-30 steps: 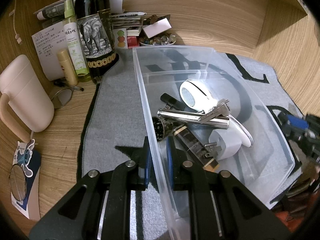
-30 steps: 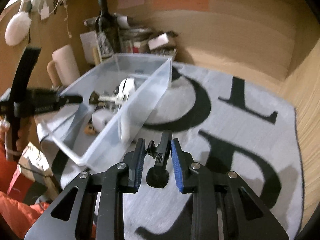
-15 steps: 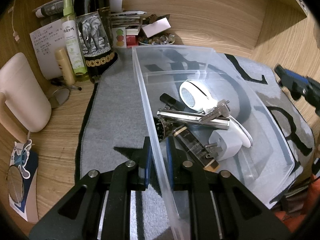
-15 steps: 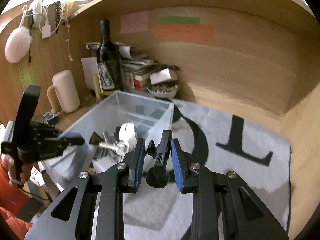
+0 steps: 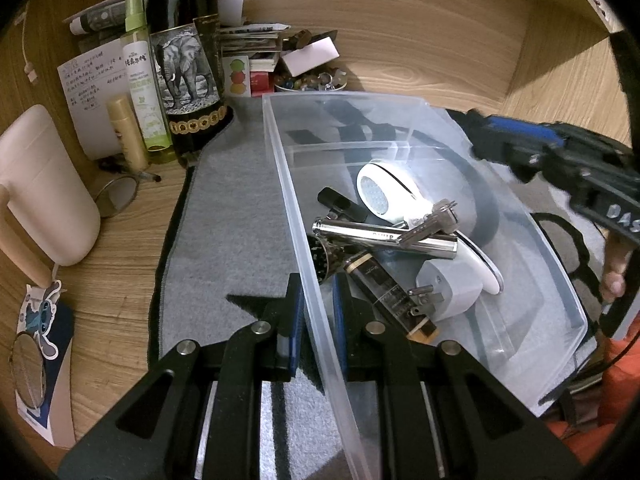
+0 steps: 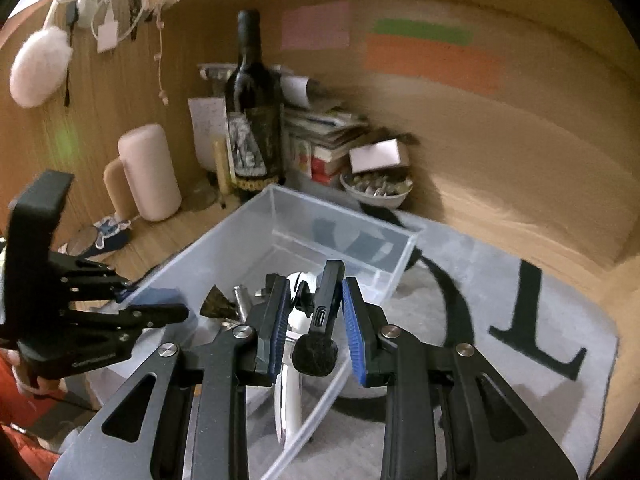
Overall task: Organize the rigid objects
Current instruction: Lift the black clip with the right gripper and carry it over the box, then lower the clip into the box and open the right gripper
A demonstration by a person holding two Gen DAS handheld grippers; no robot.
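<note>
left gripper [image 5: 318,304]: jaws pinch bin [image 5: 404,100] wall | right gripper [image 6: 314,316]: jaws hold one black microphone [image 6: 322,320] | bins: 1

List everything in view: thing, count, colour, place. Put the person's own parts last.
bin: 1, clear, on the mat
mat: 1, grey with black letters, on the desk
light: 1, white, in the bin
metal tube: 1, silver, in the bin
plug: 1, white, in the bin
wine bottle: 1, dark, left of the bin
spray bottle: 1, green, beside the wine bottle
jug: 1, pink, far left
bowl: 1, white, behind the bin
mic: 1, black, in the right gripper
left gripper: shut on the bin's wall
right gripper: shut on the mic, above the bin
</note>
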